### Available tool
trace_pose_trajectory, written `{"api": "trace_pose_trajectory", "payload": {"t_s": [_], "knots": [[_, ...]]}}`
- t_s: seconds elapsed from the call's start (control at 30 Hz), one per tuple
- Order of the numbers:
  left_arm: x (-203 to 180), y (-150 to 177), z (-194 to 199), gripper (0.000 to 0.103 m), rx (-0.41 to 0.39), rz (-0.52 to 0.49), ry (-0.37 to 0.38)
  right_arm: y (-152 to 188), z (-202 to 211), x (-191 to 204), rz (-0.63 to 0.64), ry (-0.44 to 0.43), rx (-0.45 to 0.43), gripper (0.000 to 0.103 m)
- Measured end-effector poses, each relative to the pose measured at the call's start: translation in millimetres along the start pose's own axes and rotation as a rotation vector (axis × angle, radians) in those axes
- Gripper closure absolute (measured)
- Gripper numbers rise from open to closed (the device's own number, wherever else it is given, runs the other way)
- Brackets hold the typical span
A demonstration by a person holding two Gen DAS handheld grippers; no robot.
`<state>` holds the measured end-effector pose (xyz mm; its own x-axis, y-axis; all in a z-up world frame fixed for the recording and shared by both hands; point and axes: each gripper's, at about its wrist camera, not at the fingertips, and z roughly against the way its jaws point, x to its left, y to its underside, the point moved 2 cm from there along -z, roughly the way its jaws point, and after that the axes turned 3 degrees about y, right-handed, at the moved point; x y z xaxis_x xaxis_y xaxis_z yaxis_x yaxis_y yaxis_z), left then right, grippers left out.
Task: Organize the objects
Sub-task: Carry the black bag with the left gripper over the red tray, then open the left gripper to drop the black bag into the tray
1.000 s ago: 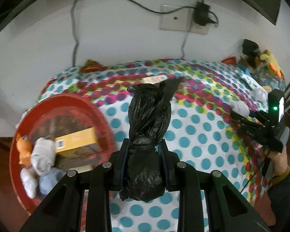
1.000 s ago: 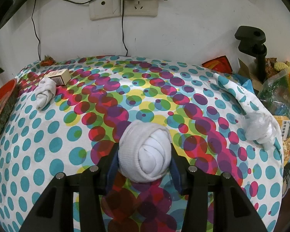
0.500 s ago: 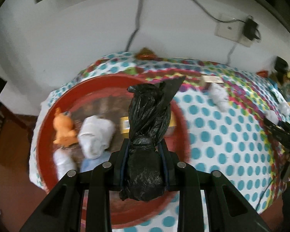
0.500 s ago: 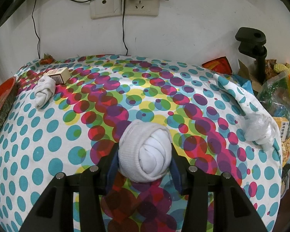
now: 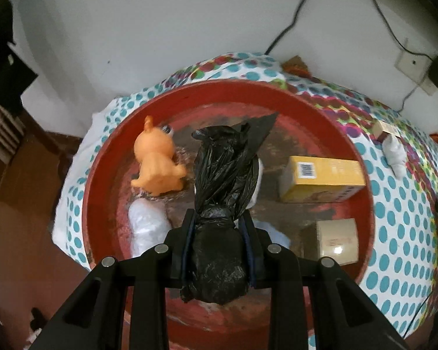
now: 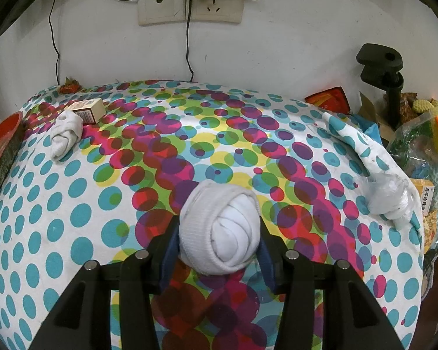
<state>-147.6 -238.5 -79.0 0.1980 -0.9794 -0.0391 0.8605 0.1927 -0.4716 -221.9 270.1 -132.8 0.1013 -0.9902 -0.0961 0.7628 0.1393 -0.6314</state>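
My left gripper is shut on a knotted black plastic bag, which hangs over the middle of a round red tray. In the tray lie an orange toy animal, a yellow box, a beige box and a white bundle. My right gripper is shut on a rolled white sock ball above the dotted tablecloth. Another rolled sock and a small box lie at the cloth's far left.
A white plastic bundle lies near the cloth's right edge. Snack packets and bags crowd the right side beside a black clamp. Cables hang from wall sockets behind the table. The tray's rim shows at far left.
My left gripper has carried the black bag leftward from over the cloth to over the red tray and rolled somewhat. The right gripper has stayed put with the sock ball.
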Motion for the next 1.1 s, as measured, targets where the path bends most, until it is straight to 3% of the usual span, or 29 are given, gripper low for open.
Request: {"api": "trace_pose_trajectory", "payload": {"t_s": [0.83,1.0,1.1], "knots": [[21,10,-9,0.073,-0.014,0.019,-0.002,-1,0,2,0.007,0.008,0.000,0.054],[23,13,-8,0.062,-0.009,0.019,-0.002,-1,0,4,0.010,0.013,0.001,0.054],[24,14,-5,0.048,-0.021,0.025,-0.002,-1,0,4,0.011,0.013,0.000,0.054]]}}
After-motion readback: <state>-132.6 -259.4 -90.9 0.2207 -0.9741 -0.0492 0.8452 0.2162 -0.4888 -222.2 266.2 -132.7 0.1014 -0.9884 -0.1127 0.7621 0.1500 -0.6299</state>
